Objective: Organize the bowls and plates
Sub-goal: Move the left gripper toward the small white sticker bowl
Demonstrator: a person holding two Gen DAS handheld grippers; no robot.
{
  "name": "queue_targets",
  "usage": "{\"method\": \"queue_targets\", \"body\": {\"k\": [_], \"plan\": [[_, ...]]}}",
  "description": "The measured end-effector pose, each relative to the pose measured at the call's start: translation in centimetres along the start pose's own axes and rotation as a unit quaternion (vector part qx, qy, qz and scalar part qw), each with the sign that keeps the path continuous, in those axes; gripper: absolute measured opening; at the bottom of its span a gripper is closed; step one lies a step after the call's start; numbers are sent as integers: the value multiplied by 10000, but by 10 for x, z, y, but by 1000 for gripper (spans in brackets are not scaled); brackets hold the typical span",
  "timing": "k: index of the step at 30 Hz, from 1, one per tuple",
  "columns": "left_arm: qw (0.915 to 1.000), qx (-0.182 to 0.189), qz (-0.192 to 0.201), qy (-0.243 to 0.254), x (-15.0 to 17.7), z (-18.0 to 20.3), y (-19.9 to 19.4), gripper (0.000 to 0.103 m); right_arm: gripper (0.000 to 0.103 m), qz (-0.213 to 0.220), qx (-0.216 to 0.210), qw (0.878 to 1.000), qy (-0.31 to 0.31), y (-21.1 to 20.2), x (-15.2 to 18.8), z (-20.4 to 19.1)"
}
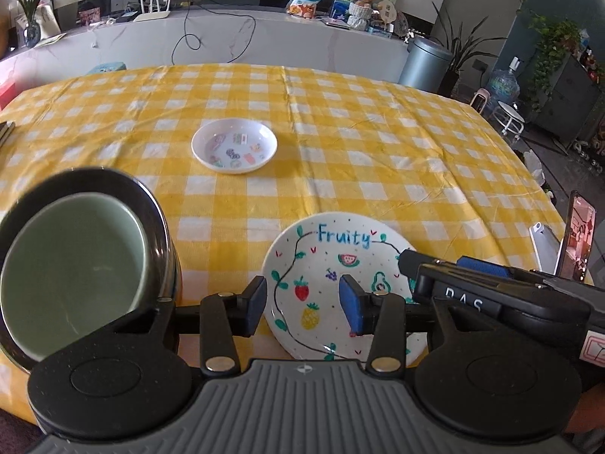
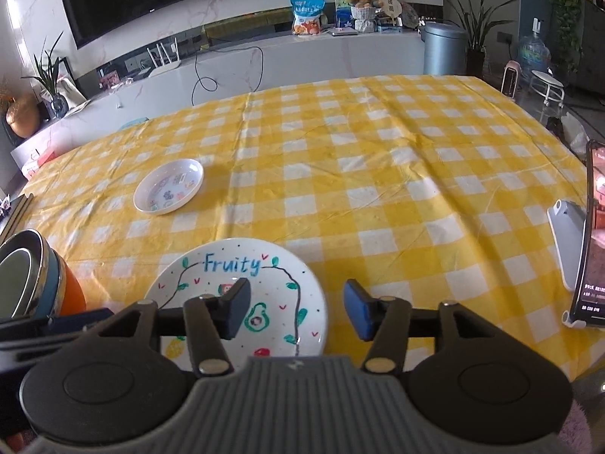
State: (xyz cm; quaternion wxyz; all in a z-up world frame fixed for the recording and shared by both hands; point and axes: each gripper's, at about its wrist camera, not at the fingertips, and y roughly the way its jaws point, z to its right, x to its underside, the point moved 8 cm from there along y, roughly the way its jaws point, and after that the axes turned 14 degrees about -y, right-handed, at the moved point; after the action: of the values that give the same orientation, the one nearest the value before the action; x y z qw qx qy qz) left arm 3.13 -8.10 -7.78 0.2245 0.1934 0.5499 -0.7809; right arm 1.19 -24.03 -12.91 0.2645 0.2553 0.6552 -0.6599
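A white "Fruity" plate [image 1: 321, 265] with painted fruit lies near the front edge of the yellow checked table; it also shows in the right wrist view [image 2: 234, 265]. A small white dish [image 1: 234, 145] with stickers sits further back, also in the right wrist view [image 2: 169, 186]. A stack of bowls, pale green one [image 1: 72, 268] nested on top, stands at the front left and shows in the right wrist view [image 2: 26, 276]. My left gripper [image 1: 302, 300] is open and empty above the plate's left part. My right gripper [image 2: 297, 308] is open and empty over the plate's right edge.
A phone on a stand [image 2: 593, 242] stands at the table's right edge. Dark sticks [image 2: 17, 212] lie at the far left edge. The right gripper's body [image 1: 491, 287] reaches in beside the left one. Bare cloth [image 2: 378, 170] stretches behind the plate.
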Motion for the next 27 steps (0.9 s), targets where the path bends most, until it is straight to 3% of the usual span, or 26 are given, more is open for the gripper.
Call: {"method": "queue_targets", "body": {"k": [12, 18, 27], "plan": [[10000, 93, 10, -16, -52, -8, -10, 53, 69, -375, -305, 9983, 336, 10, -20, -7], [9998, -47, -28, 175, -84, -15, -6, 57, 72, -279, -425, 9986, 129, 17, -40, -18], [9989, 113, -196, 418, -132, -19, 7, 61, 74, -214, -389, 9989, 171, 38, -77, -22]]}}
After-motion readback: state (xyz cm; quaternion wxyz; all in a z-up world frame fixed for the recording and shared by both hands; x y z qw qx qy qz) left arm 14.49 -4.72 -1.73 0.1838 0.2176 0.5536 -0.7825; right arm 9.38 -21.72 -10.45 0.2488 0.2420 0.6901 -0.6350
